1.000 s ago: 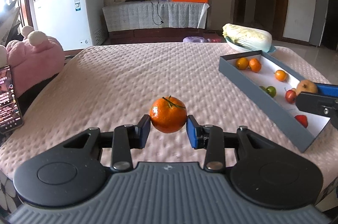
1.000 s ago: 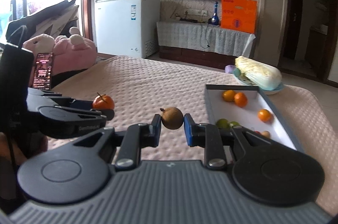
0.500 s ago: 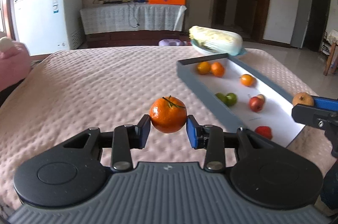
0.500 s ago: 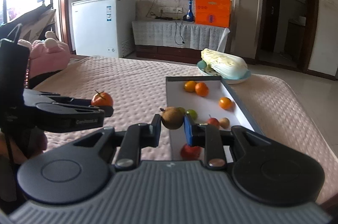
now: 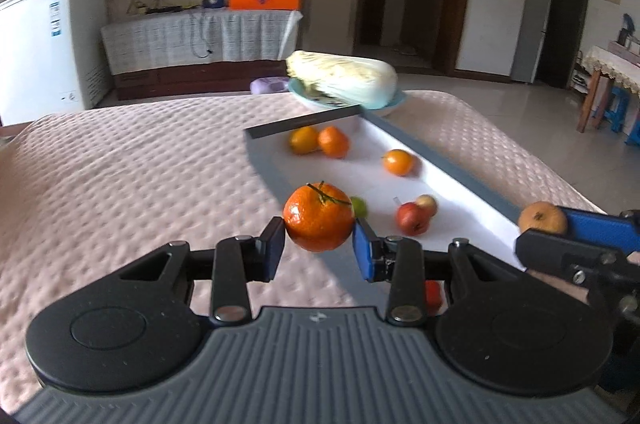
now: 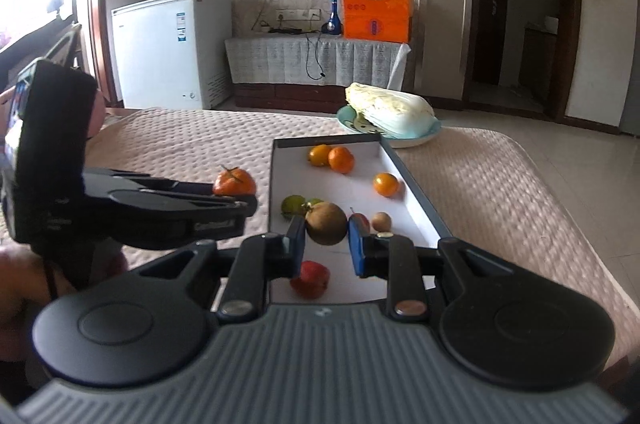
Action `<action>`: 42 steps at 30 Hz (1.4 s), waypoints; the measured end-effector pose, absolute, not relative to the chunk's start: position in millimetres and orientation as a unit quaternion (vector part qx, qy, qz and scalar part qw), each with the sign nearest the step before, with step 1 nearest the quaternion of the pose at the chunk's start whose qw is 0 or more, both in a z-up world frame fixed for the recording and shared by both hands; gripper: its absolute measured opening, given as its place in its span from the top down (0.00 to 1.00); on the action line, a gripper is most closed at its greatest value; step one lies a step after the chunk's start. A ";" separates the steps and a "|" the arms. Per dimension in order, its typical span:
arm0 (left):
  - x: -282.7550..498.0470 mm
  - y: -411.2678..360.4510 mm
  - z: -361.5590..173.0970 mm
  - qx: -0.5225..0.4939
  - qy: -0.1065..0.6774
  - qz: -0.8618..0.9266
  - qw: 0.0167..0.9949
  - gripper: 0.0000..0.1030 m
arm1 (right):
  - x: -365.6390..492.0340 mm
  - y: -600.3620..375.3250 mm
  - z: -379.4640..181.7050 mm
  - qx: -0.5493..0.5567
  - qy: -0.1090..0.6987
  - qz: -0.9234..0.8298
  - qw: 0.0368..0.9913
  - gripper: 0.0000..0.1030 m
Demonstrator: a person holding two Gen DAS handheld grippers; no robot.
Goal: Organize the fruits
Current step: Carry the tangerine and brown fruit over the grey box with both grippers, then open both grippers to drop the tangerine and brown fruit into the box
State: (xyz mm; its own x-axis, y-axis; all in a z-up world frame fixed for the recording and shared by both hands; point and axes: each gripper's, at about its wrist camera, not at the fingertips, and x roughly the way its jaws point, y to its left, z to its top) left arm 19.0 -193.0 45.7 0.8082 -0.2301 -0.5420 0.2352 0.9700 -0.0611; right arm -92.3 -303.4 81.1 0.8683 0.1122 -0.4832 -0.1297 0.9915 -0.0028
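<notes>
Both of my hands have slid over toward the gray box [image 6: 420,191] since a moment ago, and now the box sits right in front of me instead of off to the side.

My left claw [image 5: 319,248] tips down a little over the near left edge of the box. It is clamped on an orange mandarin [image 5: 319,216] with a green stem on top. The 2 blue pads press on its 2 sides, so the mandarin hangs up in the air between them. In the right view the mandarin looks to be beside the box's left wall, over the pink blanket [image 5: 132,163].

My right claw [image 6: 326,244] tips down a little too. It is squeezed tight on a small brown round fruit [image 6: 326,223]. The fruit sits between the 2 blue pads, up in the air above the white floor of the box, near the middle.

Inside the box I see 2 orange fruits [image 6: 331,156] touching each other at the far end, 1 more orange one [image 6: 386,184] by the right wall, green fruits [image 6: 294,204] by the left wall, and a red fruit [image 6: 311,278] at the near end, just under my right claw.

Past the far end of the box, a big cabbage [image 6: 390,109] lies on a blue plate [image 6: 424,139].
</notes>
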 end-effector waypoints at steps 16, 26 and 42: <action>73.7 -241.2 33.3 -0.004 0.289 -0.164 0.943 0.58 | -65.2 -330.0 68.2 0.015 0.283 0.030 0.959 0.75; 86.9 -245.3 24.7 0.018 0.304 -0.165 0.938 0.43 | -42.7 -324.3 56.1 0.000 0.309 0.036 0.950 0.75; 60.2 -203.2 43.2 0.019 0.291 -0.115 0.950 0.31 | -4.9 -332.5 42.3 -0.002 0.325 0.019 0.945 0.48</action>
State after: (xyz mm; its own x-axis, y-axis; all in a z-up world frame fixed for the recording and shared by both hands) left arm 60.2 -203.2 43.2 0.8041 -0.2080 -0.5569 0.2305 0.9726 -0.0304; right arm -4.9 -332.5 42.3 0.7878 0.0349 -0.6149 -0.0376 0.9993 0.0085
